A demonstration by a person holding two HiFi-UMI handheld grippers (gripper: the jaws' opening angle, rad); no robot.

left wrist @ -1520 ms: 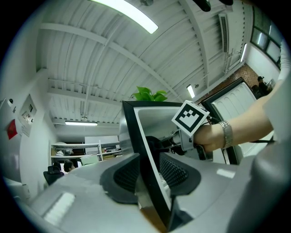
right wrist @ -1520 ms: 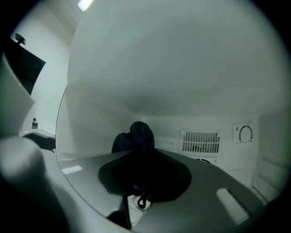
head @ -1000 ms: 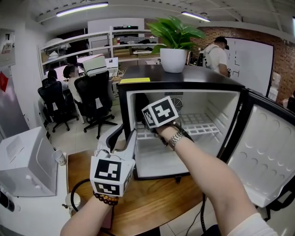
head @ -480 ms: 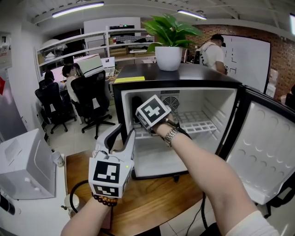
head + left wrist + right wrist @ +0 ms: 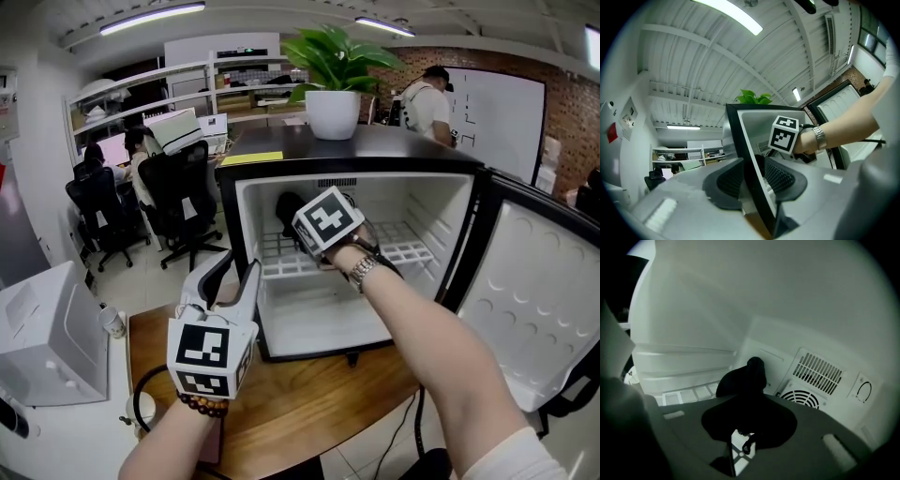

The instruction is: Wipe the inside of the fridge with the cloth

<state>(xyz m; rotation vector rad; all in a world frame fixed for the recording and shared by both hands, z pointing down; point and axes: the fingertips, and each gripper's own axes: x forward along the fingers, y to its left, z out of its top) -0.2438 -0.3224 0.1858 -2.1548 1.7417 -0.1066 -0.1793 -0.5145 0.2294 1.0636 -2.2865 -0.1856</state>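
A small black fridge [image 5: 246, 246] stands open on a wooden table [image 5: 309, 398]. My right gripper [image 5: 300, 228] is inside it above the wire shelf [image 5: 405, 251], shut on a dark cloth [image 5: 287, 208]. In the right gripper view the cloth [image 5: 743, 377] bunches ahead of the gripper [image 5: 746, 430] against the white back wall [image 5: 787, 310], left of the fan vent [image 5: 802, 398]. My left gripper [image 5: 236, 274] sits at the fridge's left front edge. The left gripper view shows that black edge [image 5: 743, 150] running between the jaws of the left gripper [image 5: 754, 176], both pads against it.
The fridge door [image 5: 539, 309] hangs open at the right. A potted plant [image 5: 335, 89] and a yellow note [image 5: 249, 158] sit on the fridge top. A white box [image 5: 47, 333], a paper cup [image 5: 111, 322] and a black cable [image 5: 150, 389] are at the left. People sit at desks behind.
My right gripper has slid to the right along the back of the fridge with the cloth, which now shows left of its marker cube. The left gripper has kept its place.
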